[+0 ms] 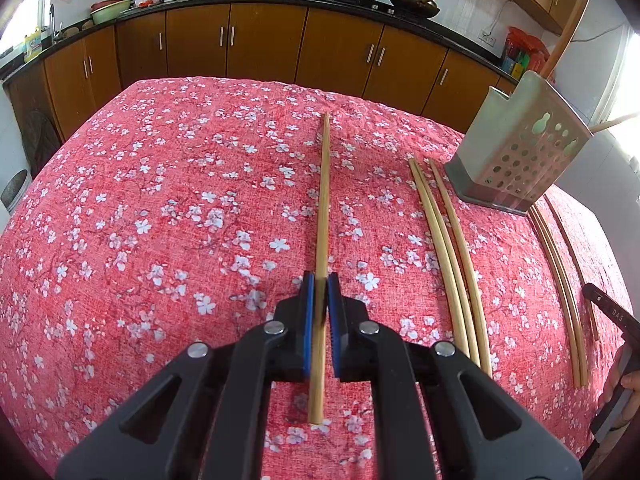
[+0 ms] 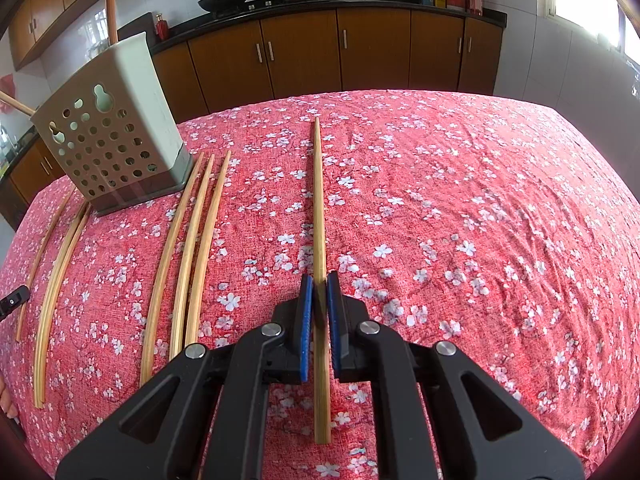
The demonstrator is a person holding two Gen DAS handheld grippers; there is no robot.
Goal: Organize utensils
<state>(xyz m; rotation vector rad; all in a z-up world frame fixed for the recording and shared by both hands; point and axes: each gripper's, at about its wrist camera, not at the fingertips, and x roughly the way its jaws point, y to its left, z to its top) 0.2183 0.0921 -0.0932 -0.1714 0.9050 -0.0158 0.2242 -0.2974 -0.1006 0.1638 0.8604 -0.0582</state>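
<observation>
The left gripper (image 1: 320, 292), black with blue ribbed pads, is clamped narrow on a long pale bamboo chopstick (image 1: 323, 208) that runs from under the jaws straight out toward twelve o'clock. The right gripper (image 2: 319, 292), of the same make, is likewise pinched tight on a second pale bamboo chopstick (image 2: 319, 200), also pointing to twelve o'clock. Whether either stick rests on the cloth or is lifted just off it, I cannot tell.

Outward from the left gripper, a group of three loose bamboo chopsticks (image 1: 452, 256) lies at about two o'clock on the red tablecloth with white blossoms (image 1: 160, 200). Beyond them, at about one o'clock, stands the grey-green perforated plastic utensil holder (image 1: 520, 148), with a few sticks already rising from its top. Past the holder, at three o'clock, lies another small bundle of chopsticks (image 1: 560, 280), and the other gripper's black body shows at the frame edge with part of a hand (image 1: 630, 388).

From the right gripper the same holder (image 2: 108, 128) sits at ten o'clock, with the three sticks (image 2: 188, 252) between it and the jaws and the other bundle (image 2: 56, 280) at nine o'clock.

As for progress, I judge the job early on: a few sticks are in the holder, two are in hand, and some six lie on the cloth. Each held stick must yet be carried over, tipped upright and dropped into the holder, then the rest gathered.
</observation>
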